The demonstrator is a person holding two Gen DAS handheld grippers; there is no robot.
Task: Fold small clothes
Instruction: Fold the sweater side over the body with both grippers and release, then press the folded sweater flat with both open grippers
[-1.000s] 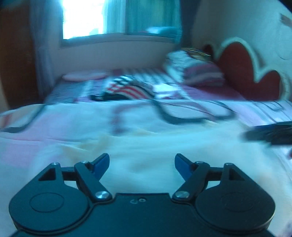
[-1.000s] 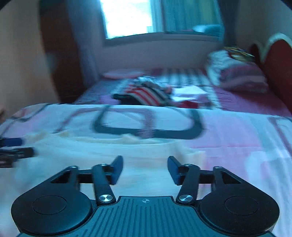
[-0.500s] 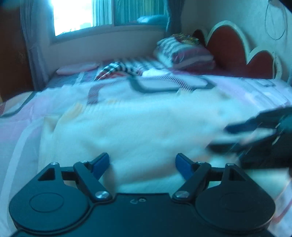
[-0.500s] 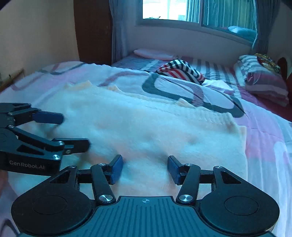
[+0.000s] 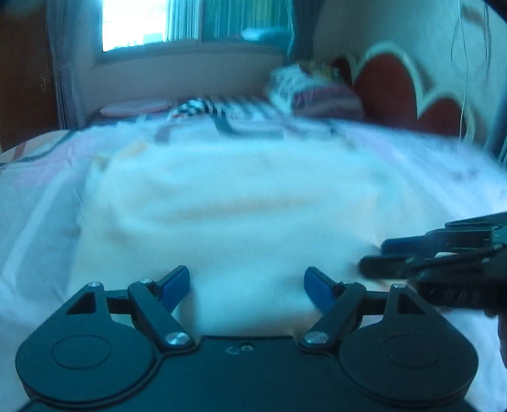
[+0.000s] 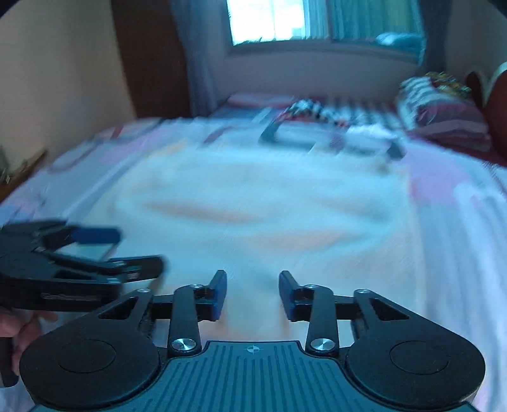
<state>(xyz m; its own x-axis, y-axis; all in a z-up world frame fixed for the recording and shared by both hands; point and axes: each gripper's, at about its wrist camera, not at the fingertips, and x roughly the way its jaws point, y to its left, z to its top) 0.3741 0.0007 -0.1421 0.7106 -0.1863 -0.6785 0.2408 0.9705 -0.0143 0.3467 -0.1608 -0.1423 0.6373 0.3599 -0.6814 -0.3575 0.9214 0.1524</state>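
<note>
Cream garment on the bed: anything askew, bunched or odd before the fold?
Nothing clearly wrong. The cream garment lies spread on the bedspread with soft wrinkles across its middle. Both views are motion-blurred, so edges and hems can't be checked. Left gripper and right gripper are open at its near edge, holding nothing.

Bright window (image 6: 279,22) w/ curtains, red headboard (image 5: 389,85), bed (image 6: 459,202).

We see cream knit garment (image 5: 228,202) spread flat on bedsheet, pale, soft, wide. Near hem reaches our lower view; far edge lies toward striped clothes. Motion blur hides details; same garment (image 6: 253,206) fills right view.
</note>
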